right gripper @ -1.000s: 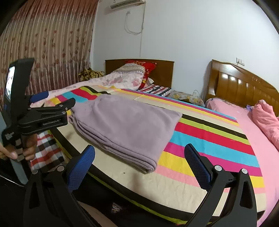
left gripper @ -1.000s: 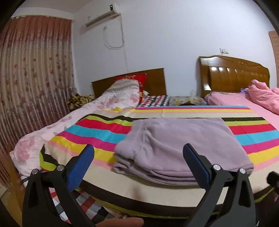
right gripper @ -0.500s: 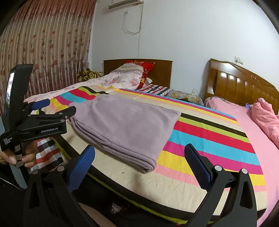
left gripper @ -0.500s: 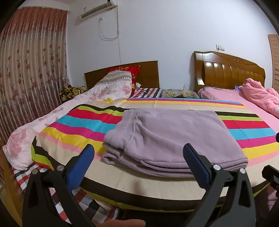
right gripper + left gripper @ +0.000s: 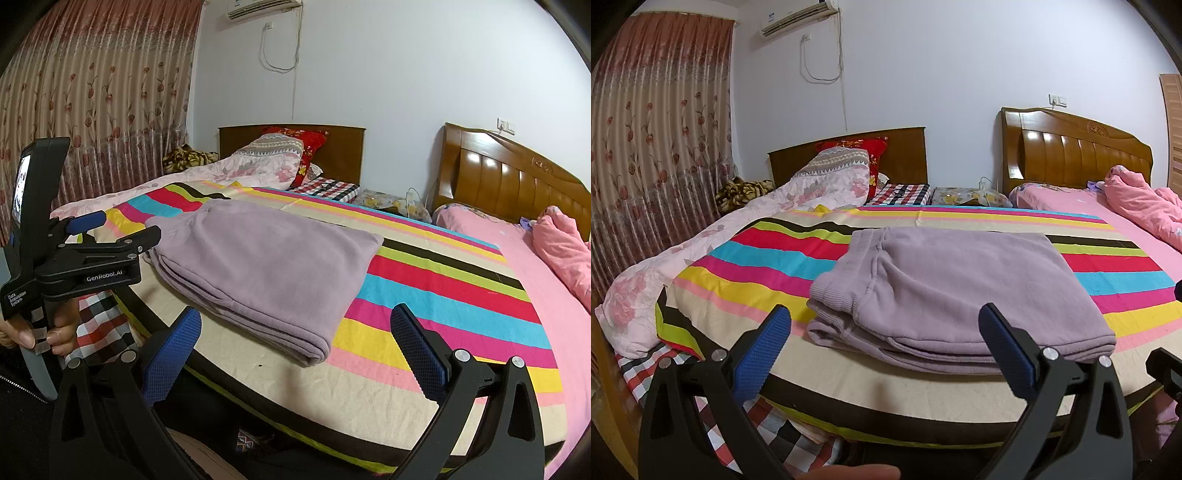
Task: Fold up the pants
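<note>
Our left gripper (image 5: 884, 334) hangs with its blue pads spread wide and nothing between them, short of the near edge of the bed; our right gripper (image 5: 295, 332) is likewise released and empty, also off the cloth. Just beyond the fingers lie the lavender sweatpants (image 5: 945, 291), already folded into a thick, layered rectangle on the striped bedsheet (image 5: 757, 266), waistband and ribbed edge toward the left, the closed fold toward the right. The stack looks square and flat, so we judge the folding to be finished or nearly so. If we tidy further, we should come in low and flat, pinch all layers together at the near corners, and press rather than drag, since loose knit layers slide over one another easily. Farther out are a floral quilt (image 5: 701, 251) on the left and a pink bed (image 5: 1108, 206) on the right.
</note>
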Demonstrator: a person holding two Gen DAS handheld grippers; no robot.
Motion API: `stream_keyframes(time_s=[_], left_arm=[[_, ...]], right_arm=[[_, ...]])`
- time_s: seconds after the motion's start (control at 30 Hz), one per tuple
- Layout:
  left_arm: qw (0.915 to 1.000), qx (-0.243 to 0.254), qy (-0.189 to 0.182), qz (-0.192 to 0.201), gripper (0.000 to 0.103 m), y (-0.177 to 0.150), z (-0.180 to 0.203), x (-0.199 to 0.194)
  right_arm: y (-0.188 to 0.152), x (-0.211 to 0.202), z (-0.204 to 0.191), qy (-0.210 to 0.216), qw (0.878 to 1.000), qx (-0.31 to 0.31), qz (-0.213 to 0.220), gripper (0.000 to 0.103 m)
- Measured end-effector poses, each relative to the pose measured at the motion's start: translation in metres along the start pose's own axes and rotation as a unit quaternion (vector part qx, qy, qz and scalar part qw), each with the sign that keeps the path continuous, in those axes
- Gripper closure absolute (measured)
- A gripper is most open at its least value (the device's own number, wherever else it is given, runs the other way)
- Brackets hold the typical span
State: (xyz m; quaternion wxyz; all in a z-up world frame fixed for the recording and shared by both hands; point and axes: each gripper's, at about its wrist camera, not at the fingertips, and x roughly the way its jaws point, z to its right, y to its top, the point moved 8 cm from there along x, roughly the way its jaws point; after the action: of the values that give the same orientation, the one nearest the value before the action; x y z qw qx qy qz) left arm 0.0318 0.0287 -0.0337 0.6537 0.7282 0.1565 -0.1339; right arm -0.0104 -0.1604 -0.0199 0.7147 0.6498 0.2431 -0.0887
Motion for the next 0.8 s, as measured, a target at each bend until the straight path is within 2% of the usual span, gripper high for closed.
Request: stream_keyframes(time_s=[0.8], left_arm=[[1.0000, 0.000, -0.001, -0.001, 0.001, -0.0009, 0.0001, -0.0013]], right_arm=[[-0.0009, -0.0006, -0.0031, 0.000, 1.000, 0.001, -0.001, 0.005]])
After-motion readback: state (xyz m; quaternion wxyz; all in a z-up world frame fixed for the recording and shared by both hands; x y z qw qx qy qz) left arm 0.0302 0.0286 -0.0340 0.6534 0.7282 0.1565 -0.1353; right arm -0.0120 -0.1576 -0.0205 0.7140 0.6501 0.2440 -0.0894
